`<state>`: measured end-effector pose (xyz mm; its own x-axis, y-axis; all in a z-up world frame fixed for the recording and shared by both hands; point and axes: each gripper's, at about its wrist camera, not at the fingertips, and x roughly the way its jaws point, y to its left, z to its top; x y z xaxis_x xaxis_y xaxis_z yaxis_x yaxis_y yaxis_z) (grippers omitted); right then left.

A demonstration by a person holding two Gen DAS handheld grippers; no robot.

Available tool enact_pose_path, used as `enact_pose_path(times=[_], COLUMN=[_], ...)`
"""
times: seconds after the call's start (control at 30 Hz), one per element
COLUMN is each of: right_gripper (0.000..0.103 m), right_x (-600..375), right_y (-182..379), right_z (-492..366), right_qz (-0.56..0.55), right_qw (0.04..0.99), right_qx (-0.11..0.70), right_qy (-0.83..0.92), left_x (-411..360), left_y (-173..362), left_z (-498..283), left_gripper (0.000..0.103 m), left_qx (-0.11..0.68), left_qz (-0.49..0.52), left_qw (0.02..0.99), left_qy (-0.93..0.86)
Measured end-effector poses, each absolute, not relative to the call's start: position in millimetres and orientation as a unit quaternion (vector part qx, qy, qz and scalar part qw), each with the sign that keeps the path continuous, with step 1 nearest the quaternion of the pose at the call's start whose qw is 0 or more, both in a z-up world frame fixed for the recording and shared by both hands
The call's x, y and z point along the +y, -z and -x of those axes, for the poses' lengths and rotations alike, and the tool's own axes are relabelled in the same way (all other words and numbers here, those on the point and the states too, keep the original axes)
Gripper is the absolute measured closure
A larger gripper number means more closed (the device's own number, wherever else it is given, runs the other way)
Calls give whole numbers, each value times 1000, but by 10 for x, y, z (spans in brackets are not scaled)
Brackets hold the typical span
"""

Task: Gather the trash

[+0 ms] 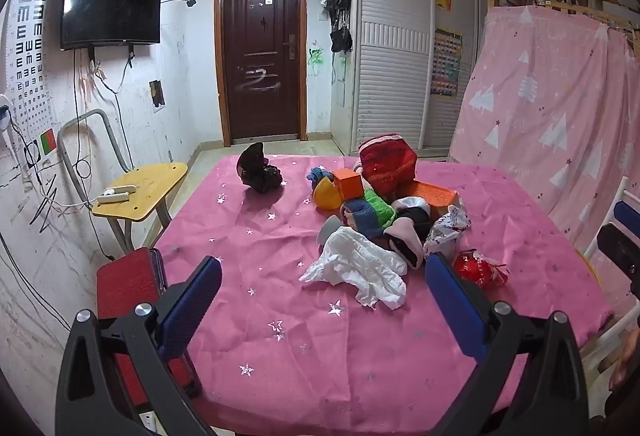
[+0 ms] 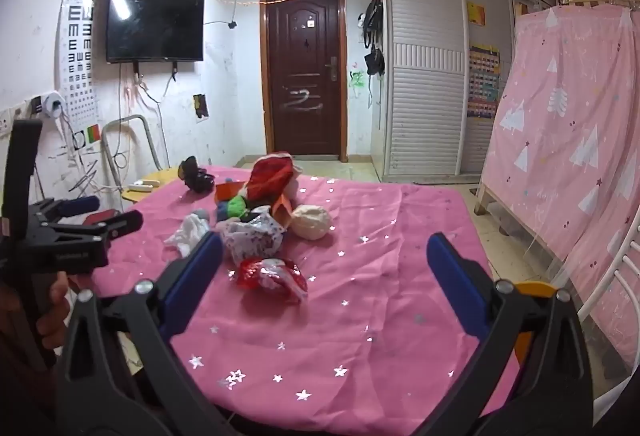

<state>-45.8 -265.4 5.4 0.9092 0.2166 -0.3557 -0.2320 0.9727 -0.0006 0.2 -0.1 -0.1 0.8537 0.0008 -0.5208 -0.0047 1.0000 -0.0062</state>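
A table with a pink star cloth (image 1: 280, 276) (image 2: 380, 276) carries a heap of things. Crumpled white tissue (image 1: 360, 268) (image 2: 188, 232) lies nearest my left gripper (image 1: 324, 268), which is open and empty just short of it. A crumpled red foil wrapper (image 1: 478, 270) (image 2: 272, 276) lies in front of my right gripper (image 2: 324, 256), which is open and empty. A crumpled patterned white wrapper (image 1: 448, 228) (image 2: 252, 240) sits behind the red one. A black crumpled bag (image 1: 258, 169) (image 2: 196, 173) sits at the far side.
The heap also holds a red knit hat (image 1: 386, 159) (image 2: 272, 171), orange boxes (image 1: 348, 181), a yellow piece (image 1: 326, 195), striped socks (image 1: 368, 213) and a cream ball (image 2: 312, 222). A yellow side table (image 1: 140, 191) and red stool (image 1: 126, 284) stand left. A pink curtain (image 2: 560, 135) hangs right.
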Motion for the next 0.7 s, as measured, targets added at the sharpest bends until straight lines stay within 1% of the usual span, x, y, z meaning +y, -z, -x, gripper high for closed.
enact_pose_path(times=[0.7], right_gripper=[5], right_x=[-2658], right_y=[-54], right_z=[462], right_qz=[14], right_qw=[977], right_qx=[181], right_qy=[-115], left_x=[-6], left_y=[3], left_z=[-6], left_gripper=[9], left_qx=[272], left_qz=[3], left_qw=[962], left_qy=[-2])
